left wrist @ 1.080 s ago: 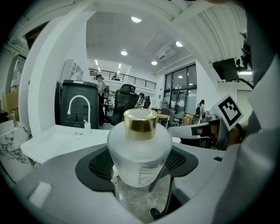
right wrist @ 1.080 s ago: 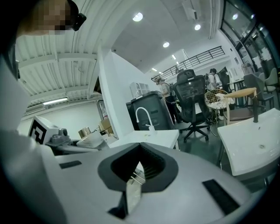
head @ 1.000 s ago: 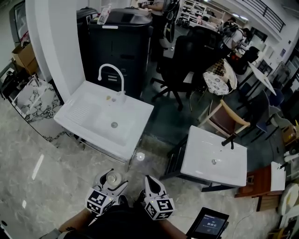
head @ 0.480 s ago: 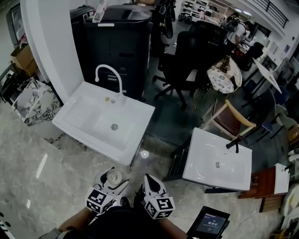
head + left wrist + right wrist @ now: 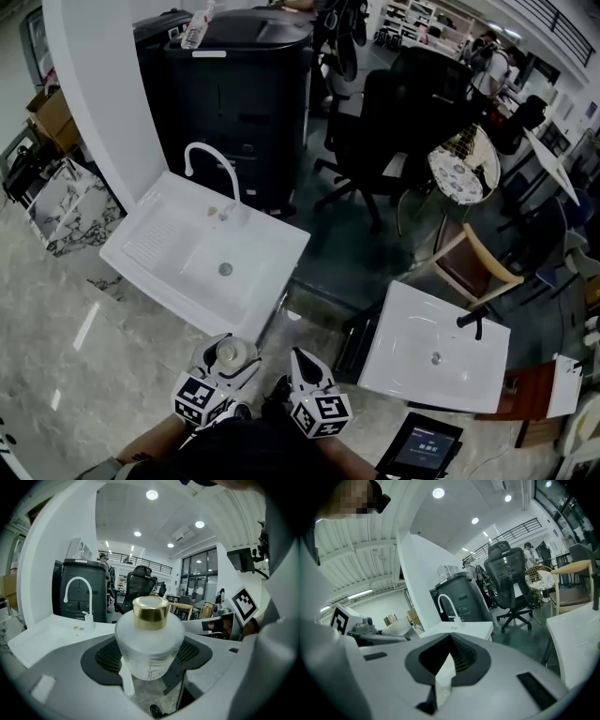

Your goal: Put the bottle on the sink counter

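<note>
Head view shows the white sink bench [image 5: 150, 239] ahead of us; we judge its near rim could knock our load. A second white basin [image 5: 403, 319] crowds our right. The curved white faucet [image 5: 88, 619] could catch the set-down. Our left tongs [image 5: 150, 665] grasp the round frosted-glass bottle with a gold cap [image 5: 149, 637], smooth, maybe slippery; the right tongs [image 5: 449, 656] are clenched, empty.
</note>
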`<state>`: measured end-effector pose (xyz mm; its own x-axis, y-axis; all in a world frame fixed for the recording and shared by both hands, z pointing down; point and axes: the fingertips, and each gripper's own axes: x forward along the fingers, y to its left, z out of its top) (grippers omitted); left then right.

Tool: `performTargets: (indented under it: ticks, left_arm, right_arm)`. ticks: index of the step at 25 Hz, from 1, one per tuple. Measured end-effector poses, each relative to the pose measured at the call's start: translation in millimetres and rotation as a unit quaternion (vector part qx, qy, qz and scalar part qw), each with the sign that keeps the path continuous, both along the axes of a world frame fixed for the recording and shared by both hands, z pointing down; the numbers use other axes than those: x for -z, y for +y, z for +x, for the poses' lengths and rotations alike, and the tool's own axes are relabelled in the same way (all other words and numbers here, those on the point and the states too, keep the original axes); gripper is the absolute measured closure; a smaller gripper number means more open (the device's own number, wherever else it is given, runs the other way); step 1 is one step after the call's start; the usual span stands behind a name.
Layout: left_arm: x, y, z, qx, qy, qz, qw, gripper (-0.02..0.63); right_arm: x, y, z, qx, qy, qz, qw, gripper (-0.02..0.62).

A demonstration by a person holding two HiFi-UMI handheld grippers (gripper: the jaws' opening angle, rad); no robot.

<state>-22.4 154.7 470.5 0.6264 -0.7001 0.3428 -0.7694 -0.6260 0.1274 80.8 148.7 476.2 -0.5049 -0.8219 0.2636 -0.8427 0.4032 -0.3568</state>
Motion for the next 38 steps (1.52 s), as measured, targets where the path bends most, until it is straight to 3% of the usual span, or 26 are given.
performTargets:
  ticks: [12, 23, 28, 38]
  left_arm:
    - [3, -55, 18, 0.044, -0.011, -0.01, 0.9989, 0.27]
    - [3, -71, 21, 0.074, -0.018, -0.015, 0.997, 0.27]
    - [-2, -83, 12, 0.081, -0.02, -0.022, 0.9963, 0.27]
    - [-7, -125, -14, 0.053, -0.021, -0.022, 0.9981, 0.27]
  right_arm:
    - [1, -68, 17, 0.041, -0.019, 0.001, 0.999, 0.6]
    - [0, -93, 17, 0.07, -0.033, -0.001, 0.997, 0.6]
    - [-7, -107, 13, 0.065, -0.035, -0.012, 0.997, 0.6]
    - [-13, -141, -8, 0.032, -0.031, -0.022, 0.999, 0.6]
